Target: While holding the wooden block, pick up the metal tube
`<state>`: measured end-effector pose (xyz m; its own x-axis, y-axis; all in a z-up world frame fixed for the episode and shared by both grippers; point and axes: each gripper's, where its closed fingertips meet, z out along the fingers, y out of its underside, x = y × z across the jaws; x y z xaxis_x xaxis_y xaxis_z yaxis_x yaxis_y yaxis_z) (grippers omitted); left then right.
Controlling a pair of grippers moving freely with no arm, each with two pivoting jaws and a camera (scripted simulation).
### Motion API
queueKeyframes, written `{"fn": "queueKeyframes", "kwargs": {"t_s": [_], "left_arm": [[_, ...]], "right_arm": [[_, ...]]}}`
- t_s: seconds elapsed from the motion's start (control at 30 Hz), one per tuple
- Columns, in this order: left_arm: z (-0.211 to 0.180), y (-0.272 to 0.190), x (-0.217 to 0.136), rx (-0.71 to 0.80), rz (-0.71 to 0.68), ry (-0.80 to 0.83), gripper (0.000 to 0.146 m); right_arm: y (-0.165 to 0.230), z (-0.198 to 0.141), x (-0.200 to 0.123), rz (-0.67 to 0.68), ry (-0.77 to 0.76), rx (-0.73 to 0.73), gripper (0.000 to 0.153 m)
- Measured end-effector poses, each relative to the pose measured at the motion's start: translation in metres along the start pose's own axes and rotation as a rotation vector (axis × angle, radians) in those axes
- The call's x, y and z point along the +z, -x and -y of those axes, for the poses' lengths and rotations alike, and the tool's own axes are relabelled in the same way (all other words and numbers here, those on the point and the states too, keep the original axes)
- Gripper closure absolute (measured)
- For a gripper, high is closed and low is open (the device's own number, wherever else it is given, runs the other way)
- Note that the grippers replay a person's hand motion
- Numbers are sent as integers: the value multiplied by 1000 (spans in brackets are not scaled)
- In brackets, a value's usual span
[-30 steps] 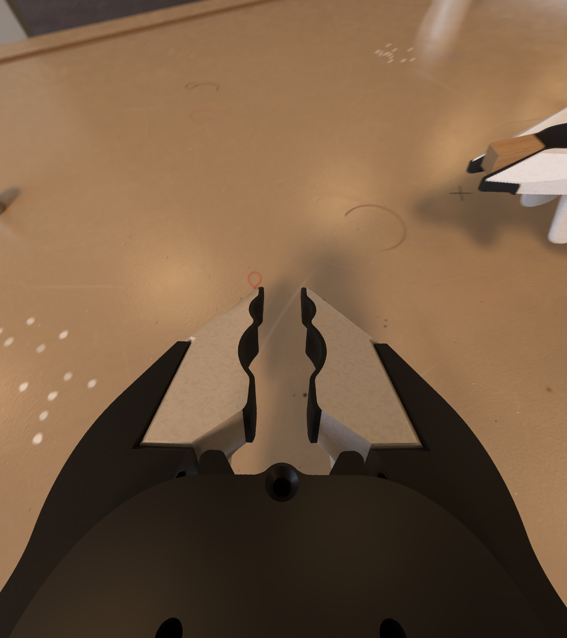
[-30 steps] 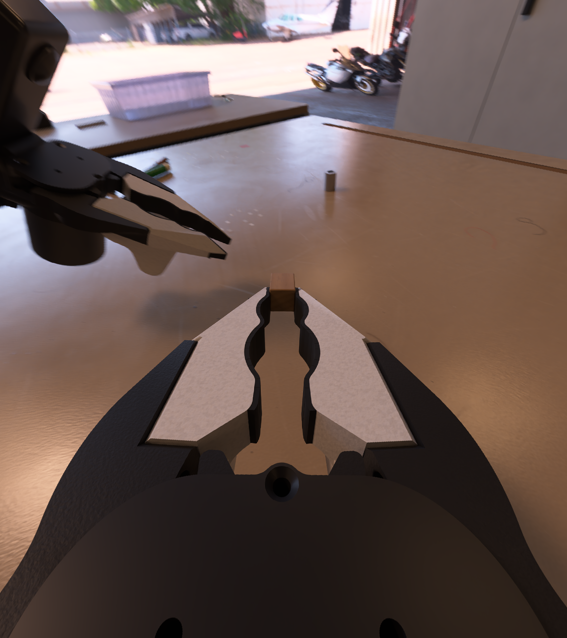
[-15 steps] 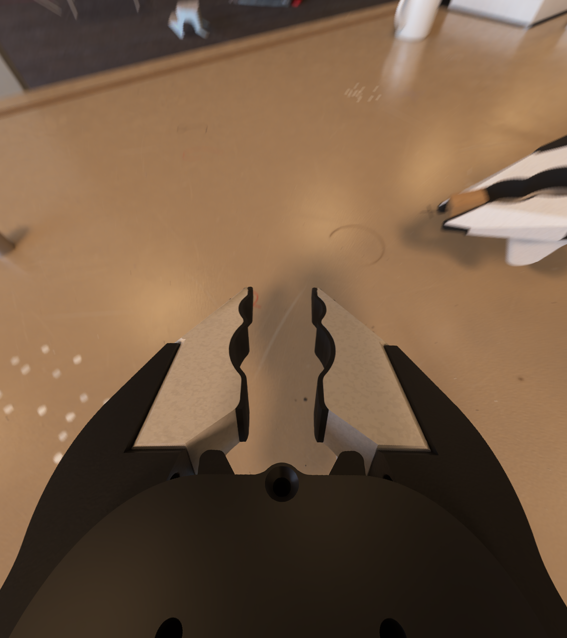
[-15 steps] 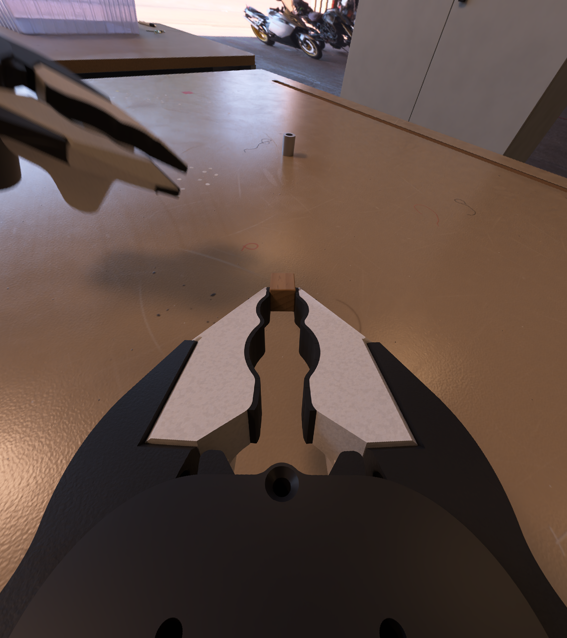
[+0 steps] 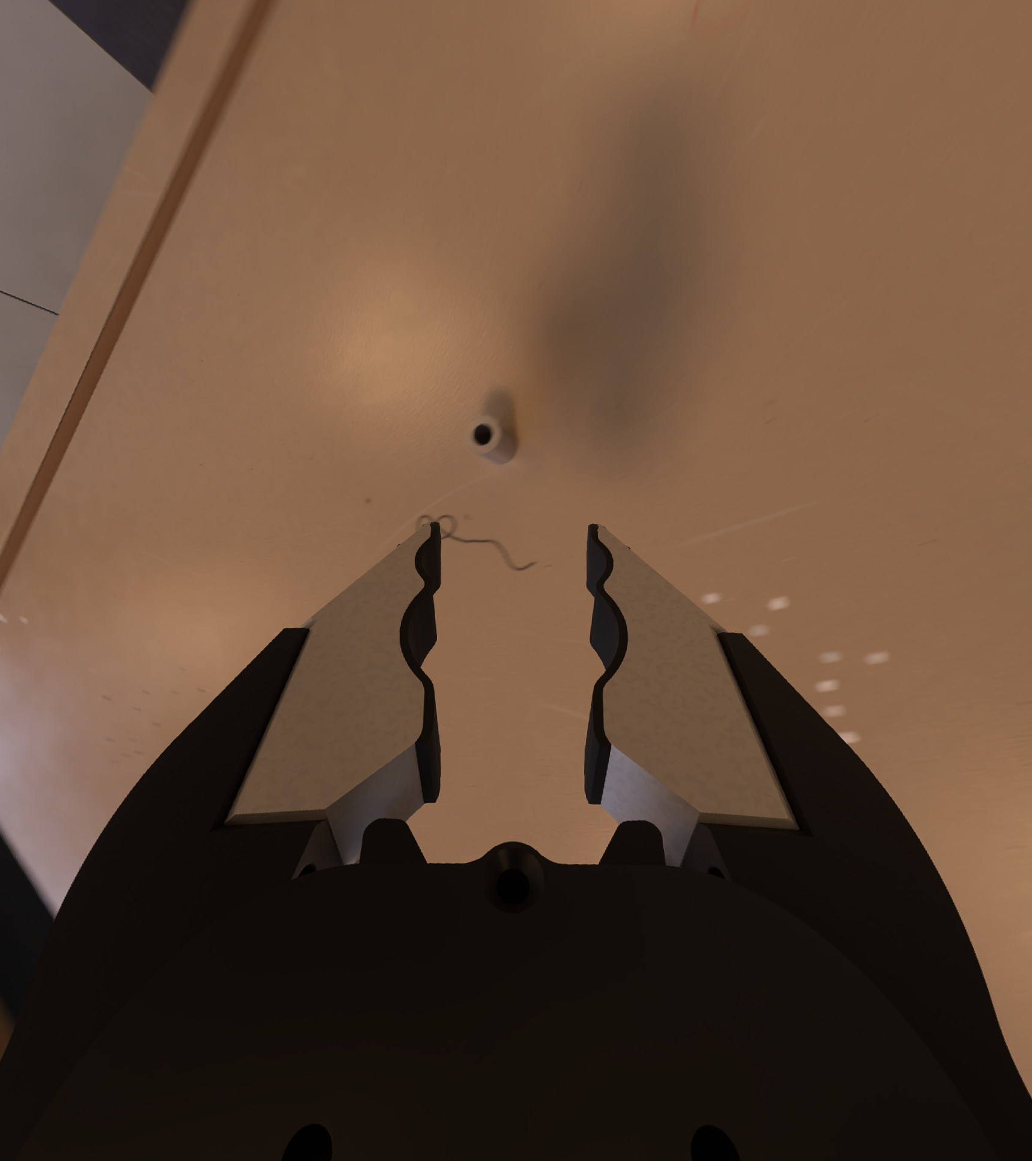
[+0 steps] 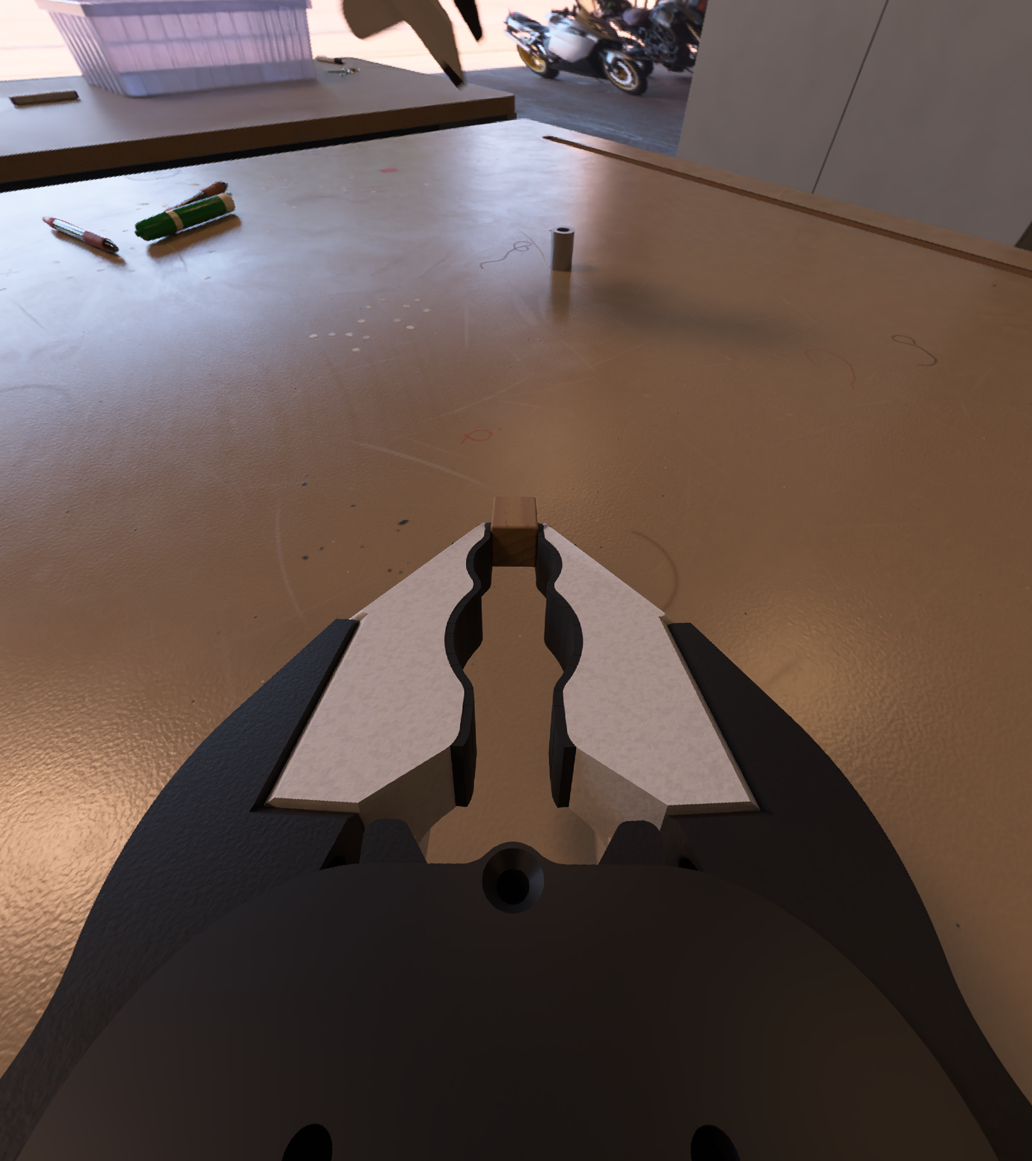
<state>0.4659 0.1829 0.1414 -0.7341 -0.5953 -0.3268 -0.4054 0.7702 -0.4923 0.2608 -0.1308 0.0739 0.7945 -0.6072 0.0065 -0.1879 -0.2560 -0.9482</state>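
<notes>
Brown tabletop (image 6: 752,502) spreads wide and bare around the metal tube (image 6: 561,249), its grooved far-right edge well beyond. My left gripper (image 5: 512,534) hangs above the table with jaws apart, the tube (image 5: 491,438) just ahead of its tips: short, grey, upright, hollow-ended. My right gripper (image 6: 514,534) pinches the wooden block (image 6: 514,531) at its tips. Markers (image 6: 185,216) lie far left.

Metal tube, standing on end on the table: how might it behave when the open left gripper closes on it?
The metal tube looks rigid, so it should not deform. Narrow and upright, it may tip if nudged off-centre, then roll. Its smooth wall may slip between the left gripper fingers.
</notes>
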Motion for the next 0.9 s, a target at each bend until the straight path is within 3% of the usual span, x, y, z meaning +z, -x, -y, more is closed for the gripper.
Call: {"fn": "queueKeyframes", "kwargs": {"t_s": [0.2,0.37,0.63,0.7,0.83,0.9], "left_arm": [[-9,21,89,230,-263,193,102],[-15,21,132,378,-321,281,102],[-23,12,147,503,-384,288,110],[-22,14,148,521,-351,272,121],[-18,23,140,619,-189,256,123],[-1,28,120,588,-108,168,123]], "right_arm": [[4,5,2,54,-28,24,140],[-4,6,1,85,-48,112,140],[-18,2,0,79,-54,196,140],[-19,2,-1,85,-61,213,140],[-18,3,-3,86,-66,228,140],[-17,5,-5,89,-74,229,140]]}}
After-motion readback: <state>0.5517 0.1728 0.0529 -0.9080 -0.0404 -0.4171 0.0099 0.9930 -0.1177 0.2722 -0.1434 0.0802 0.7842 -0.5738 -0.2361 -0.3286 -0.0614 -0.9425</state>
